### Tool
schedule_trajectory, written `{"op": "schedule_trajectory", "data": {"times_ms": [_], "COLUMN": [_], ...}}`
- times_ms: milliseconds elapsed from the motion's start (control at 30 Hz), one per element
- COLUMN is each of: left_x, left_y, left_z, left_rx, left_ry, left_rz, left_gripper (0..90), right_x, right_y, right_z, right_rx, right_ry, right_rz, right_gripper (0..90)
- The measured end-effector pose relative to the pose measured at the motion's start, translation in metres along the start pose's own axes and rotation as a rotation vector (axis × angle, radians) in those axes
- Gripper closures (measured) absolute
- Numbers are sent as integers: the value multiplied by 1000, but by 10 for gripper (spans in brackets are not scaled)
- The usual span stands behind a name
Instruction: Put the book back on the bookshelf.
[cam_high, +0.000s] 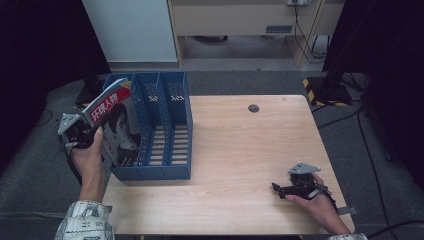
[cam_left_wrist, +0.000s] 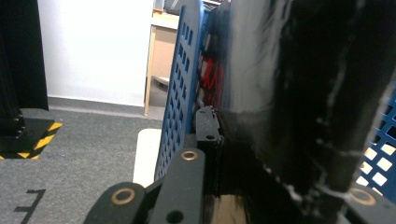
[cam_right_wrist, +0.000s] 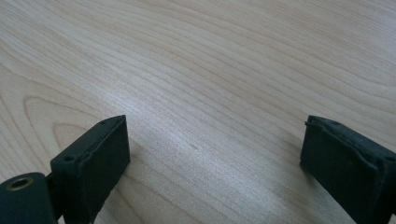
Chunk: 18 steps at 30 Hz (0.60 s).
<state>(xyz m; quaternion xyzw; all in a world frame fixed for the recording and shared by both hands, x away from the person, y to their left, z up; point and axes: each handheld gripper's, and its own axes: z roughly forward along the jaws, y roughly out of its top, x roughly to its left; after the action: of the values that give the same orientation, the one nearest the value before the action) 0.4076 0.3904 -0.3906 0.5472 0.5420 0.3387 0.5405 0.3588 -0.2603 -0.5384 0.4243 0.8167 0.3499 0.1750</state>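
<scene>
The left gripper (cam_high: 82, 131) is black, with a grey three-cornered plate on top and brass-ringed holes (cam_left_wrist: 189, 155) along its linkage arms. The right gripper (cam_high: 285, 190) is built alike, its plate dotted with dark screws, and it ends in two blocky black jaws with flat pads (cam_right_wrist: 109, 151). A pale patterned sleeve (cam_high: 85, 220) covers the left forearm near the elbow.
</scene>
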Motion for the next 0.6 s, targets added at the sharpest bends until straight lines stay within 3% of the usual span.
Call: {"op": "schedule_trajectory", "data": {"times_ms": [600], "left_x": [4], "left_y": [-5], "left_z": [-2], "left_rx": [16], "left_ry": [-2], "left_rz": [-5], "left_gripper": [846], "right_x": [0], "right_y": [0], "right_z": [0], "right_rx": [0], "right_ry": [-1], "right_rz": [0], "right_gripper": [84]}}
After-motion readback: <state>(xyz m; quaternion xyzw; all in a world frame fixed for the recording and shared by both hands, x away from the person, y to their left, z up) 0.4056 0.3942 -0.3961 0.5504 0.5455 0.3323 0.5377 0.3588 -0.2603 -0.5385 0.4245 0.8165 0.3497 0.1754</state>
